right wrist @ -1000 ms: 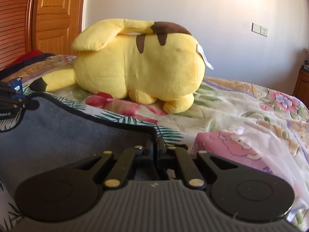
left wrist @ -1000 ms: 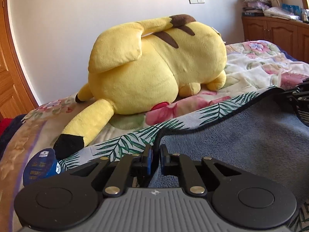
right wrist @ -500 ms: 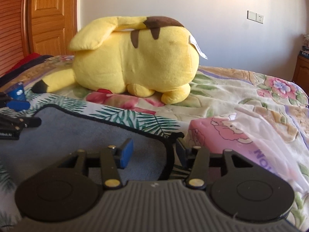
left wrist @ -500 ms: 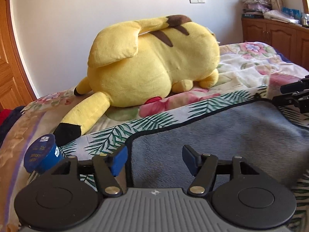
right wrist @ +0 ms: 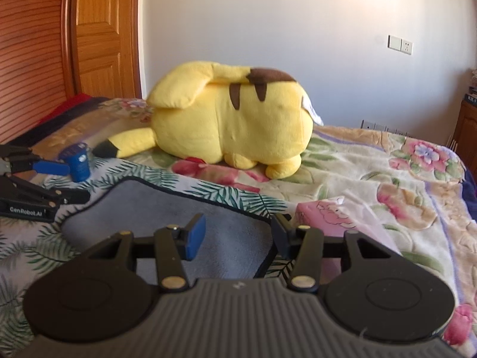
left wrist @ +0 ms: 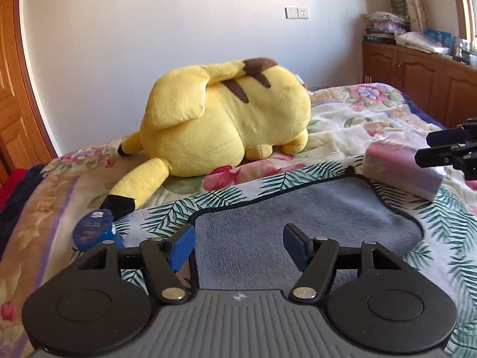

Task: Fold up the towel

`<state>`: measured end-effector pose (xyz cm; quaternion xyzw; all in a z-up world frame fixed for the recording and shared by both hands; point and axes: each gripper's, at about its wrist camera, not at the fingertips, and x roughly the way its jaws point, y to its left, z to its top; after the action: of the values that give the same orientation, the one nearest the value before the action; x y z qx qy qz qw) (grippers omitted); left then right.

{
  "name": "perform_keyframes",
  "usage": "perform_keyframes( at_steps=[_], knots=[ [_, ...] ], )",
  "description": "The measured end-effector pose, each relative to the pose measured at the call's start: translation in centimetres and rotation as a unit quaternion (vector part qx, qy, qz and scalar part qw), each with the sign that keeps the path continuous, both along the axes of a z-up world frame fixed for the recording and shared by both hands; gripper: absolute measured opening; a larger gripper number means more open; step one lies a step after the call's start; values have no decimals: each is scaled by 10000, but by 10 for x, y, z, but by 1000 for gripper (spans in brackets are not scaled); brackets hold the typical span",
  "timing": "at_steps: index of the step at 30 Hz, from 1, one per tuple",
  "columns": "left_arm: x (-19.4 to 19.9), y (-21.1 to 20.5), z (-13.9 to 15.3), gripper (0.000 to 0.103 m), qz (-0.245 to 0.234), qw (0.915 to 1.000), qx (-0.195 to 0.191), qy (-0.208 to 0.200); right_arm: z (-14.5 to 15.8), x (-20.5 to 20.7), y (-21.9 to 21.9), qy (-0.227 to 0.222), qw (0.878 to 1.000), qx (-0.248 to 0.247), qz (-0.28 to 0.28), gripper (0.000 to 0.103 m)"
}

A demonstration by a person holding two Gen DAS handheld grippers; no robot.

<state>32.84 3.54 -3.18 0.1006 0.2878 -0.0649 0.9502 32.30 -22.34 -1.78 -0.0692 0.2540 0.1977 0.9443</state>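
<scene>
The towel (left wrist: pixel 298 208) lies folded on the bed, grey side up, with its palm-leaf printed side (left wrist: pixel 184 208) showing around it. It also shows in the right wrist view (right wrist: pixel 167 208). My left gripper (left wrist: pixel 238 246) is open and empty, just above the towel's near left corner. My right gripper (right wrist: pixel 238 232) is open and empty over the towel's near right corner. Each gripper shows in the other's view, the right one (left wrist: pixel 447 152) at the far right and the left one (right wrist: pixel 32 176) at the far left.
A big yellow plush toy (left wrist: pixel 220 131) lies on the floral bedspread (right wrist: pixel 387 164) behind the towel. A blue canister (left wrist: pixel 94 229) stands by the towel's left corner. A pink packet (left wrist: pixel 399 164) lies at its right corner. Wooden cabinets (left wrist: pixel 417 74) stand at the right.
Both grippers were shut on the towel's corners a second ago. They have opened, let the towel go and drawn back and up from it.
</scene>
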Motion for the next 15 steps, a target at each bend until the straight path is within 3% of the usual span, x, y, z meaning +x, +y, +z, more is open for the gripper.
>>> perform_keyframes(
  at_steps=[6, 11, 15],
  knots=[
    [-35, -6, 24, 52, -35, 10000, -64, -22, 23, -32, -4, -59, 9999, 142, -17, 50],
    [-66, -10, 42, 64, -67, 9998, -199, -32, 36, -57, -5, -22, 9998, 192, -59, 50],
    [-89, -16, 54, 67, -114, 9997, -206, -54, 45, -77, -6, -35, 9997, 197, -108, 53]
  ],
)
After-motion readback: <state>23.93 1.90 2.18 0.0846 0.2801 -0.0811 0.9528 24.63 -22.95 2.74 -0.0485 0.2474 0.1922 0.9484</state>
